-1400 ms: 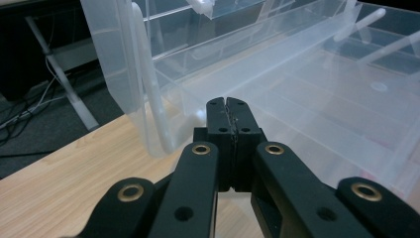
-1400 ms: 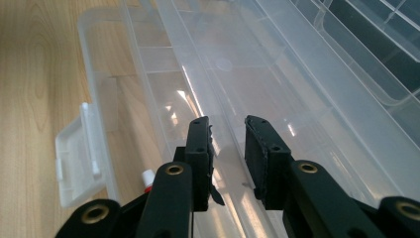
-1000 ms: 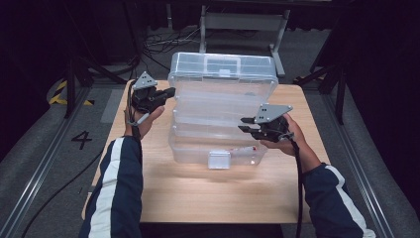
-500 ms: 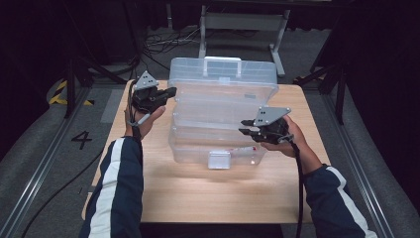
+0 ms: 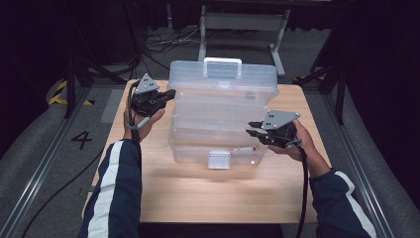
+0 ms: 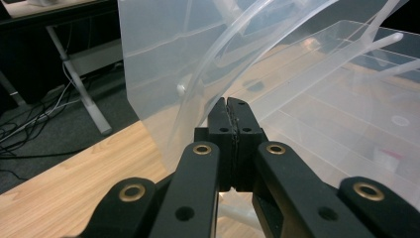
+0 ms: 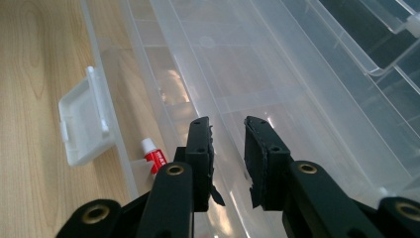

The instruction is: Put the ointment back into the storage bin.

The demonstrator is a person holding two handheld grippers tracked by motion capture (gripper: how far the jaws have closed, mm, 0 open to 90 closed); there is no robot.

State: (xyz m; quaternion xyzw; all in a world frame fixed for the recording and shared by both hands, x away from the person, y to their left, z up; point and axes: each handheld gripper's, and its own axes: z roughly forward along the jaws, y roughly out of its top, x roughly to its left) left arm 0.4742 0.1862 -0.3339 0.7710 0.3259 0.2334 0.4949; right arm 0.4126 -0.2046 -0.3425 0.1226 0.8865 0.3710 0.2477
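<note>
A clear plastic tiered storage box (image 5: 223,114) stands fanned out on the wooden table (image 5: 208,193), its white handle (image 5: 223,67) at the far top. A white latch (image 5: 219,160) hangs at its near edge, also visible as the latch (image 7: 84,124). In the bottom tier lies a small red and white tube (image 7: 154,157). My left gripper (image 5: 171,93) is at the box's upper left corner; its jaws (image 6: 228,101) are shut, tips against a curved clear hinge strip. My right gripper (image 5: 252,130) is at the box's right side; its jaws (image 7: 229,124) stand slightly apart over a tray rim.
A metal desk frame (image 5: 242,22) stands beyond the table, with cables (image 5: 163,42) on the floor near it. A painted "4" (image 5: 81,140) and yellow-black tape (image 5: 59,94) mark the floor at left. Bare wood lies in front of the box.
The box's top tier has swung so that its white handle came into view. Both hands have hardly moved.
</note>
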